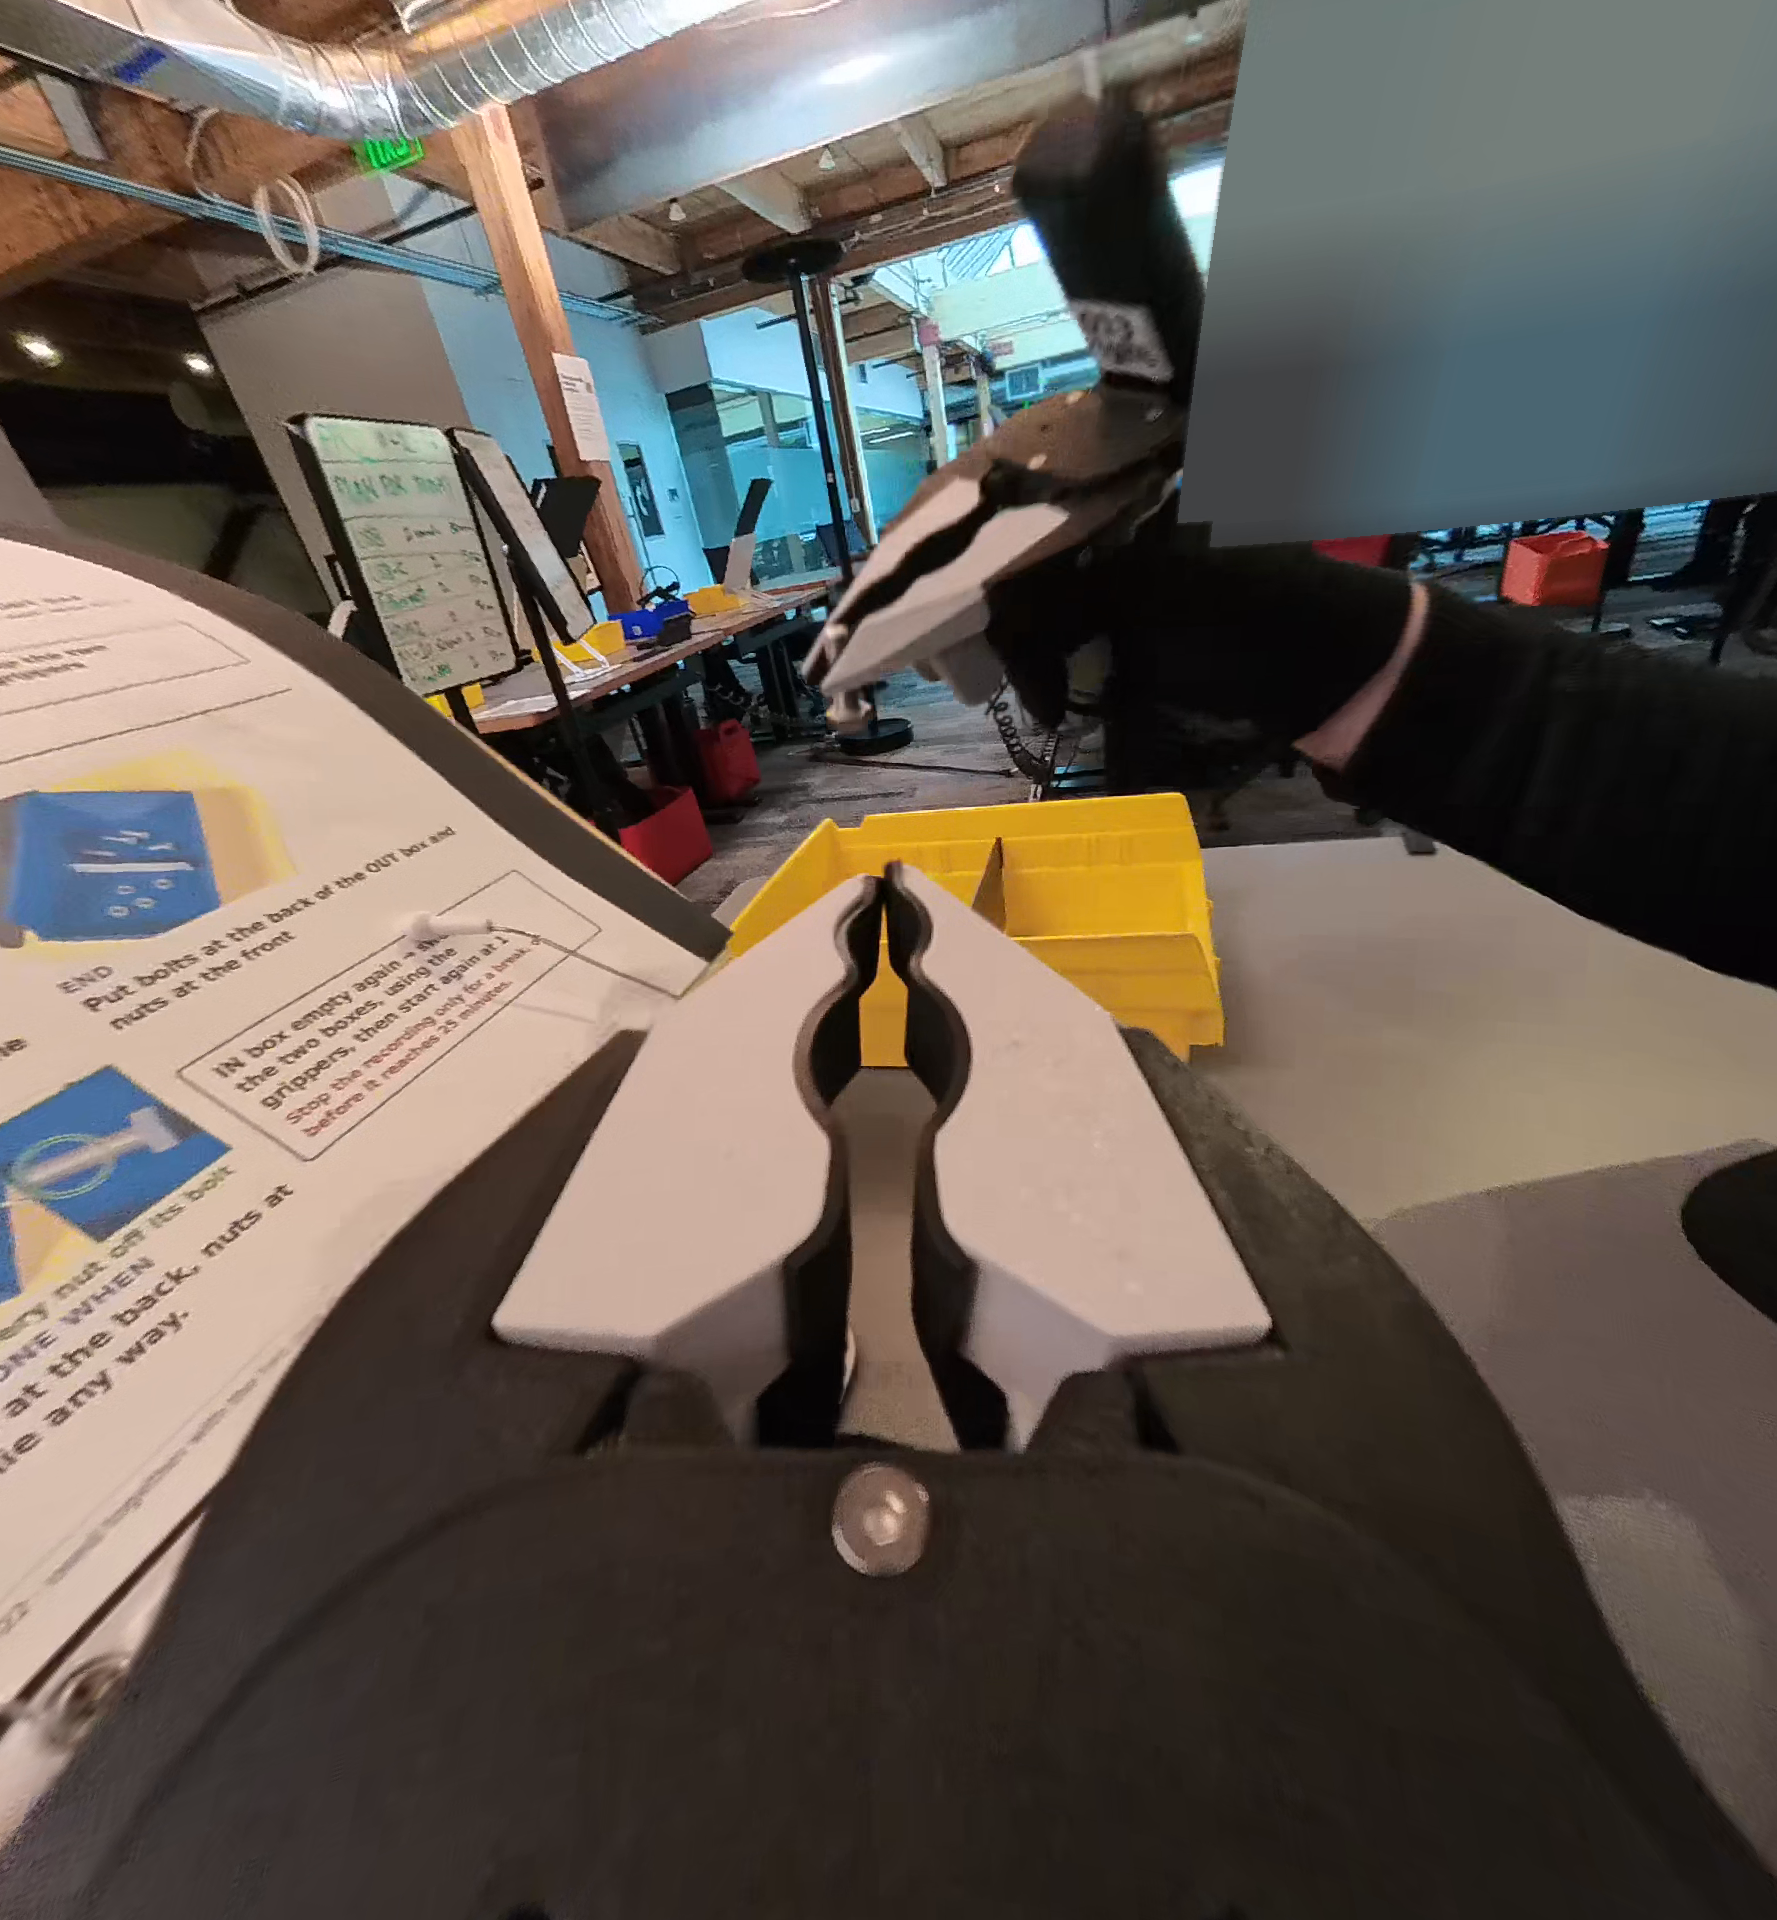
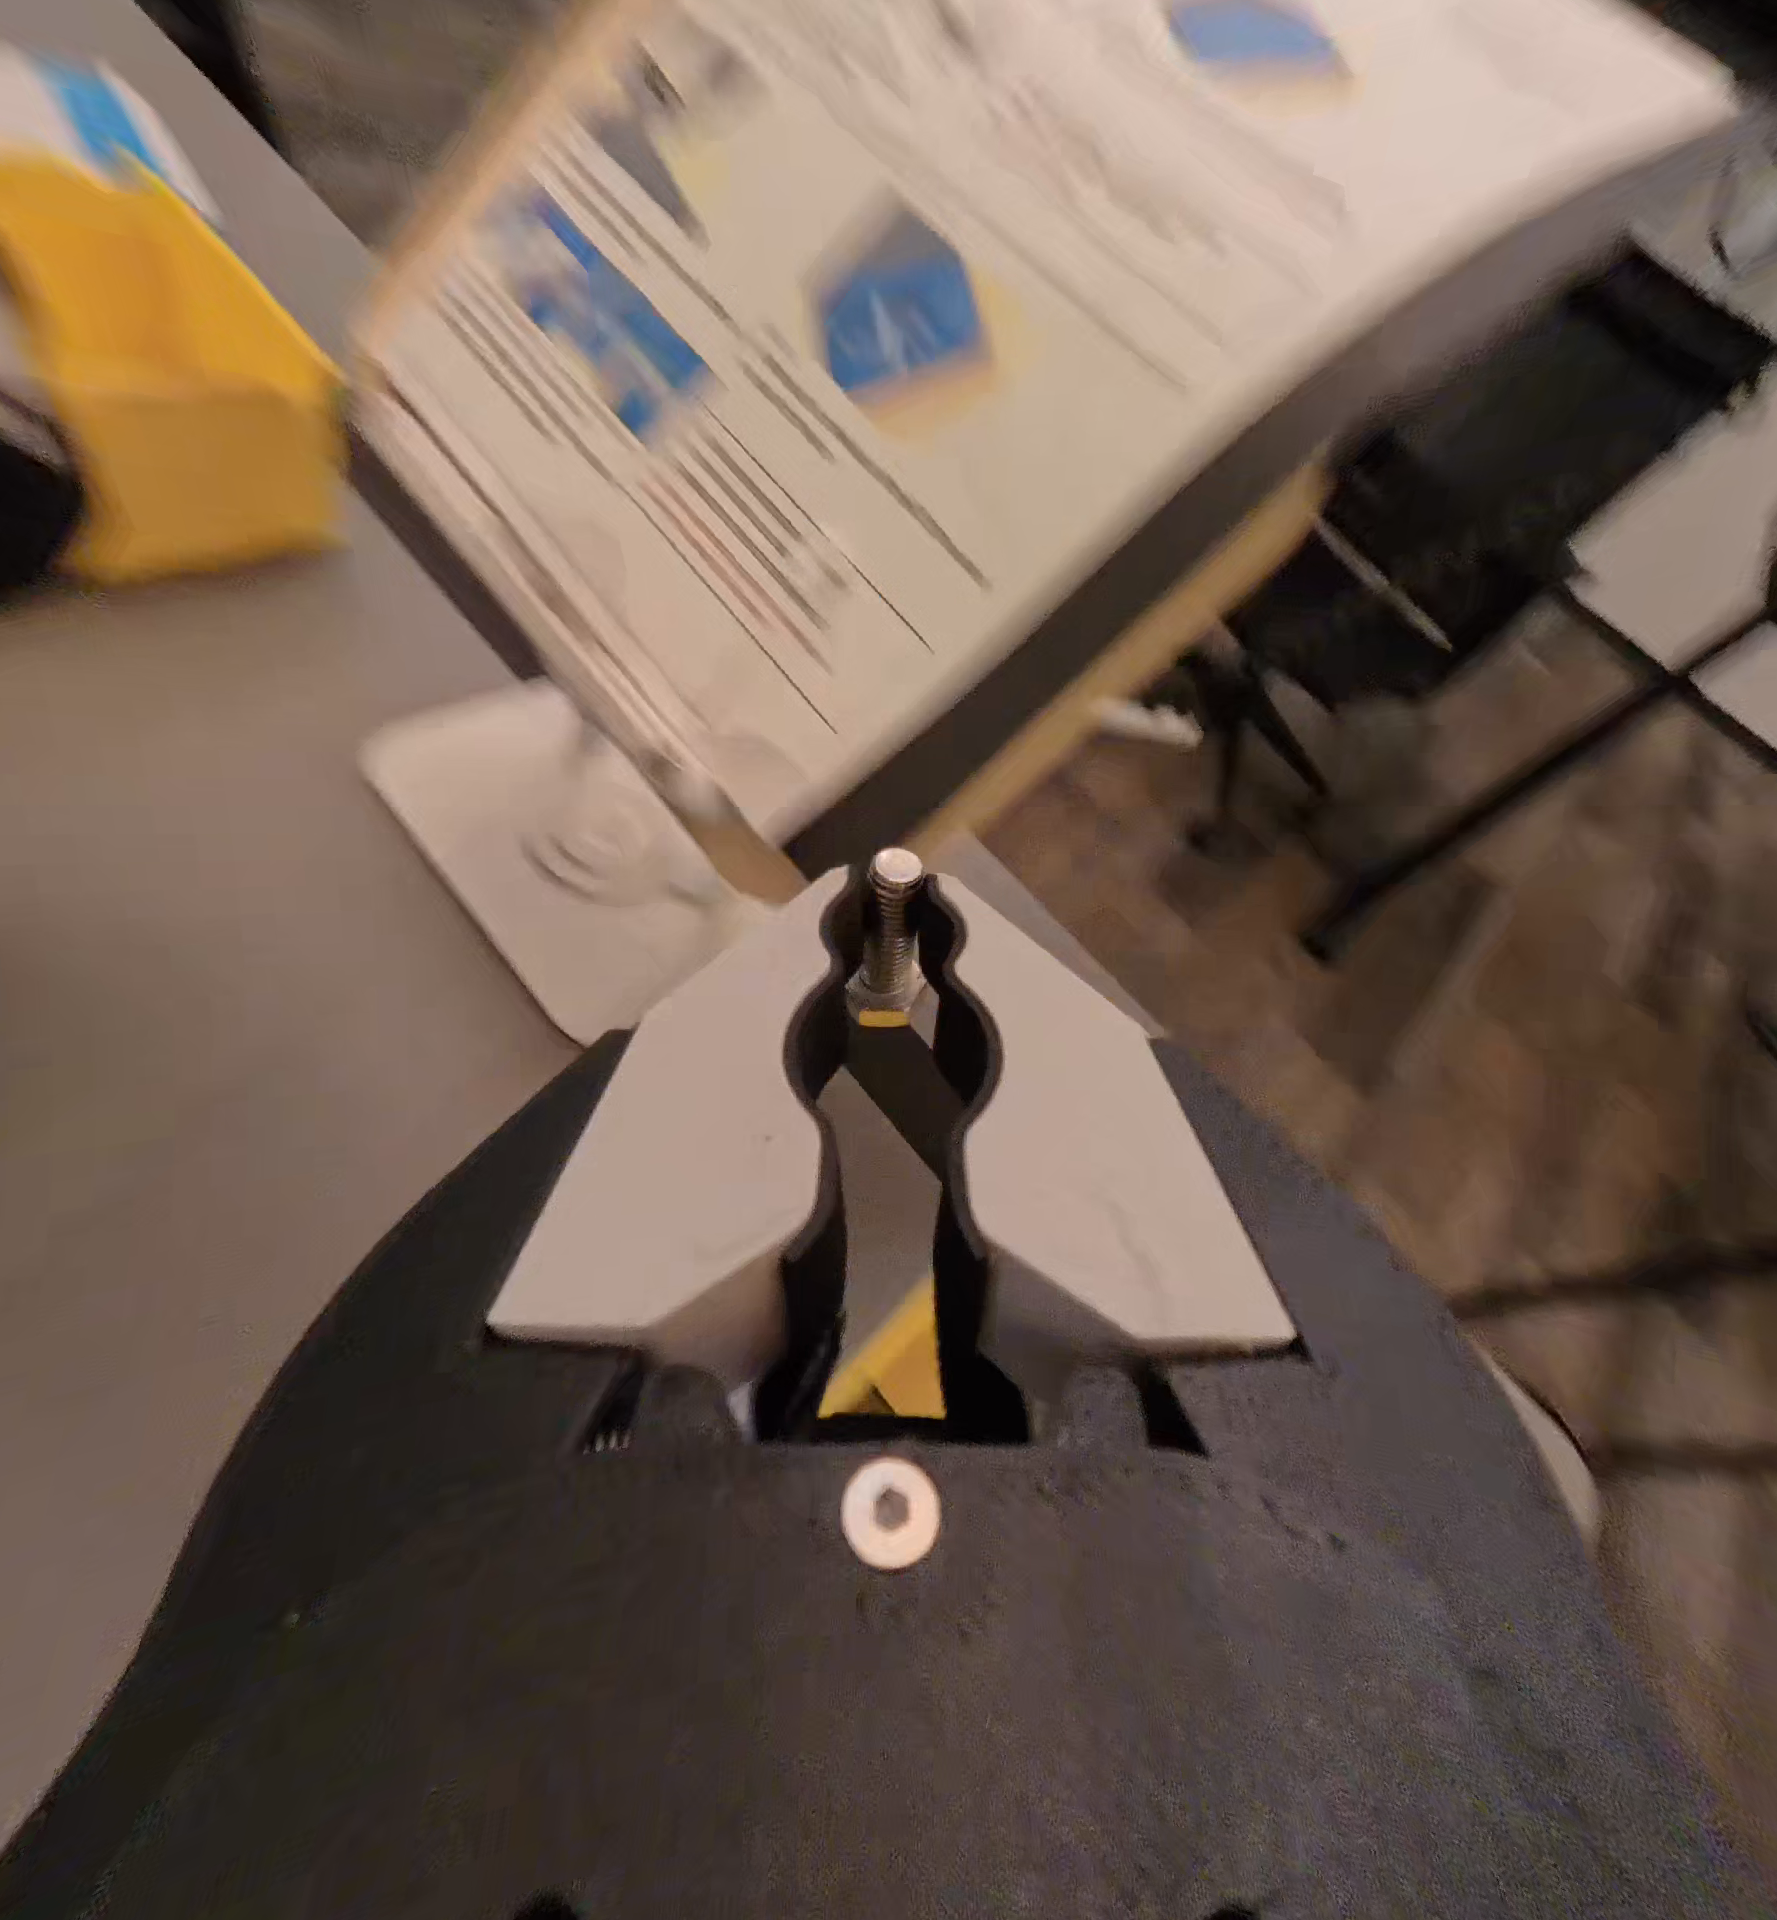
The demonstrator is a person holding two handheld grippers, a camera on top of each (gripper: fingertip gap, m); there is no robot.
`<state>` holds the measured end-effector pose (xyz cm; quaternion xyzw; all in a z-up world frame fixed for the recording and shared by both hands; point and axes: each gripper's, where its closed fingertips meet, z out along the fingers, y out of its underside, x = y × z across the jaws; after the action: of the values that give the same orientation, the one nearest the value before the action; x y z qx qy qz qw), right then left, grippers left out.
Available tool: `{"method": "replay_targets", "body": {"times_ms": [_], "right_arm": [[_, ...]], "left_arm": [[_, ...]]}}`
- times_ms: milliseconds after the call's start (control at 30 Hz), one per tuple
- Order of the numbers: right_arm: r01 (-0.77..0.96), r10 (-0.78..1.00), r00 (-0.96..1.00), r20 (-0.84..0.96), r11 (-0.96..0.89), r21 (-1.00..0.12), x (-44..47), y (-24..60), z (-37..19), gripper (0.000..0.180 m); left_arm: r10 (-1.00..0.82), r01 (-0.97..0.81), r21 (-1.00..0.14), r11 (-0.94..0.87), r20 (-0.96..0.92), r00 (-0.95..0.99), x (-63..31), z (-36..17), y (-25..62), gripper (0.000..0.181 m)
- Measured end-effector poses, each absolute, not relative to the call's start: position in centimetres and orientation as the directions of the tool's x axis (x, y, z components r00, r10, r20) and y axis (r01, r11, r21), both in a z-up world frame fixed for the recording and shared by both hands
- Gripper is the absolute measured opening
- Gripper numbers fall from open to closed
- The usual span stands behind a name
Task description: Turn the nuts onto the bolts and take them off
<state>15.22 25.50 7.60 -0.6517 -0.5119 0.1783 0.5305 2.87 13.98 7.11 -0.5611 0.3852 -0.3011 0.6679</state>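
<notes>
My right gripper [image 2: 889, 914] is clamped on a steel bolt [image 2: 889, 935], its threaded shank running forward along the fingers, hex head nearest me. My left gripper [image 1: 884, 894], closed on nothing, hangs lower; farther off sits the yellow plastic bin [image 1: 1092, 914]

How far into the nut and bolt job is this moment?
Done: nothing completed shows; the visible parts of the yellow bin look empty. In hand: the right gripper is shut on a bolt, held by its hex head with the thread pointing forward; no nut is visible on the thread. The left gripper is shut and empty. Left: fetching a nut, turning it on, taking it off.
</notes>
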Motion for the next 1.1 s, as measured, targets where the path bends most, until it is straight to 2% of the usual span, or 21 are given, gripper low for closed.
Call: {"method": "replay_targets", "body": {"times_ms": [133, 233, 467, 567, 767, 867, 1033, 1100], "right_arm": [[0.625, 0.794, 0.536, 0.286, -0.145, -0.767, 22.4, 32.0, 1.3, 0.007], [0.711, 0.779, 0.564, 0.273, -0.29, -0.641, 26.3, 34.8, -4.3, 0.007], [0.855, 0.806, 0.502, 0.312, -0.409, -0.318, 30.7, 38.1, -13.1, 0.007], [0.866, 0.822, 0.495, 0.281, -0.441, -0.235, 31.6, 38.8, -15.3, 0.007], [0.871, 0.837, 0.491, 0.241, -0.464, -0.164, 32.1, 39.2, -17.7, 0.008], [0.868, 0.831, 0.496, 0.254, -0.466, -0.17, 32.0, 39.3, -17.1, 0.018], [0.847, 0.785, 0.525, 0.329, -0.444, -0.294, 30.7, 38.9, -11.4, 0.019], [0.829, 0.763, 0.536, 0.362, -0.396, -0.394, 28.8, 37.9, -7.4, 0.018]], "left_arm": [[-0.823, -0.016, -0.983, 0.183, -0.162, 0.545, 1.9, 7.4, 14.3, 0.0], [-0.82, -0.02, -0.984, 0.175, -0.157, 0.55, 1.6, 7.4, 14.5, 0.0], [-0.83, -0.038, -0.99, 0.136, -0.134, 0.541, 1.8, 6.3, 15.0, 0.0], [-0.833, -0.043, -0.991, 0.128, -0.131, 0.537, 1.9, 6.1, 15.1, 0.0], [-0.835, -0.042, -0.992, 0.119, -0.123, 0.537, 1.7, 6.0, 15.2, 0.0], [-0.836, -0.047, -0.992, 0.12, -0.126, 0.534, 1.8, 6.0, 15.2, 0.0], [-0.833, -0.055, -0.991, 0.122, -0.132, 0.538, 1.8, 6.1, 15.2, 0.0], [-0.816, -0.075, -0.989, 0.127, -0.148, 0.559, 1.8, 5.9, 15.4, 0.0]]}}
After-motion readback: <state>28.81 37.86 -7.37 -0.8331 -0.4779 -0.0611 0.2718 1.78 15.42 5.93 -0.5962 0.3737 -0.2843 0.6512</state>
